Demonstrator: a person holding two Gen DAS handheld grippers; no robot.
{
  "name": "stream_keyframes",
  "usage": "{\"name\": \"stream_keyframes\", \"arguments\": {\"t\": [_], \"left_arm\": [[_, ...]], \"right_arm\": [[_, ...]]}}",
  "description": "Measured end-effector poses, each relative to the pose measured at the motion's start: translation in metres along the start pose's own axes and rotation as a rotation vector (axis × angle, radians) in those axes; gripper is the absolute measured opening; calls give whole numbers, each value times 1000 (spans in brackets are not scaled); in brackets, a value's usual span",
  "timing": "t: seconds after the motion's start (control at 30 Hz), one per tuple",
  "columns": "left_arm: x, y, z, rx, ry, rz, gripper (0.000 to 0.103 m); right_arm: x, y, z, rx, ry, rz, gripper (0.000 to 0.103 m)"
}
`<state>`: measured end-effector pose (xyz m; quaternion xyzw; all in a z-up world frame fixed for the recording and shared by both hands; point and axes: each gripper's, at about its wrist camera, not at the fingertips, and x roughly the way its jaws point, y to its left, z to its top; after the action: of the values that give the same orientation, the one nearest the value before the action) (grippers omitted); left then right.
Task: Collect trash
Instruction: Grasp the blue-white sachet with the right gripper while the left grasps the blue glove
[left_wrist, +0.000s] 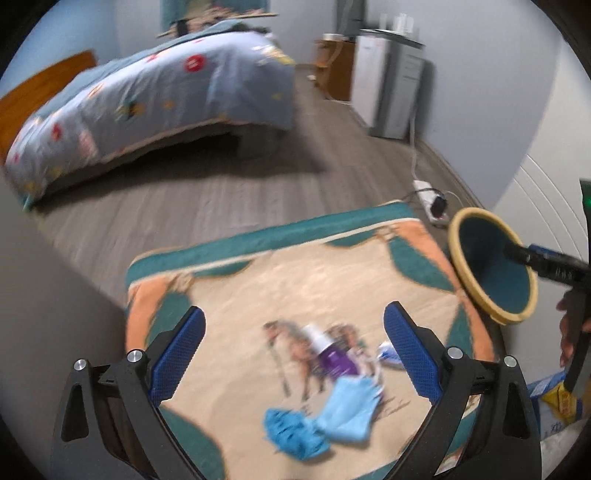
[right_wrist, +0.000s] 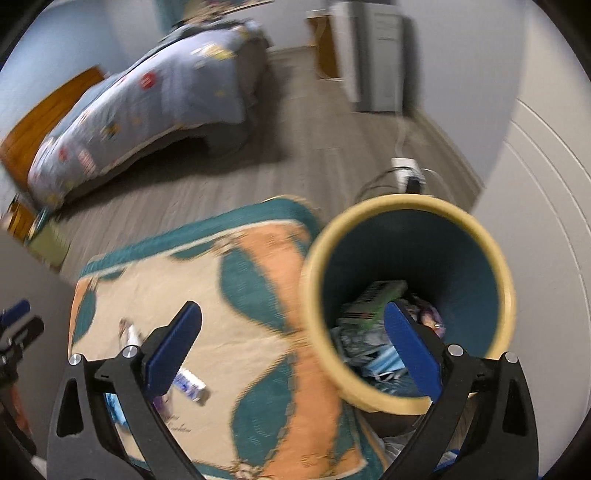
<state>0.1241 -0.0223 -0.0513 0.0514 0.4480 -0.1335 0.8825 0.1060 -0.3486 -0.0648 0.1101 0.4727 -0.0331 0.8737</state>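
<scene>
Trash (left_wrist: 325, 384) lies in a small heap on the rug (left_wrist: 236, 295): a purple bottle (left_wrist: 330, 356), a blue mask (left_wrist: 349, 410) and a darker blue wad (left_wrist: 295, 435), with a white scrap at 3 o'clock of the bottle. The bottle's long axis runs from 11 to 5 o'clock, its white end pointing to 11. The left gripper (left_wrist: 293, 350) hangs over the heap, jaws wide and empty. The right gripper (right_wrist: 293, 347), also wide and empty, straddles the near rim of the bin (right_wrist: 314, 266), which already holds several pieces. The step in hand looks like a pick by the left: it should drop onto one item and close across the narrow side.
</scene>
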Motion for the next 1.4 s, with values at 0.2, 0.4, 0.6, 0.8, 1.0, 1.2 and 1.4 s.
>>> {"name": "stream_keyframes", "arguments": {"t": [0.2, 0.4, 0.6, 0.8, 1.0, 1.2, 1.4], "left_arm": [[4, 34, -22, -6, 65, 18, 96], [6, 56, -39, 52, 104, -37, 96], [26, 54, -66, 176, 176, -96, 96], [43, 41, -85, 219, 260, -195, 96], [55, 19, -96, 311, 332, -248, 95], [75, 11, -106, 373, 406, -209, 93], [88, 14, -101, 356, 425, -178, 80]], "right_arm": [[14, 55, -19, -147, 64, 25, 97], [24, 95, -44, -326, 112, -2, 97], [44, 98, -62, -389, 182, -8, 95], [61, 103, -72, -436, 237, -2, 88], [73, 113, -80, -484, 287, 31, 78], [85, 124, -86, -532, 326, 49, 76], [98, 131, -90, -563, 348, 41, 66]]}}
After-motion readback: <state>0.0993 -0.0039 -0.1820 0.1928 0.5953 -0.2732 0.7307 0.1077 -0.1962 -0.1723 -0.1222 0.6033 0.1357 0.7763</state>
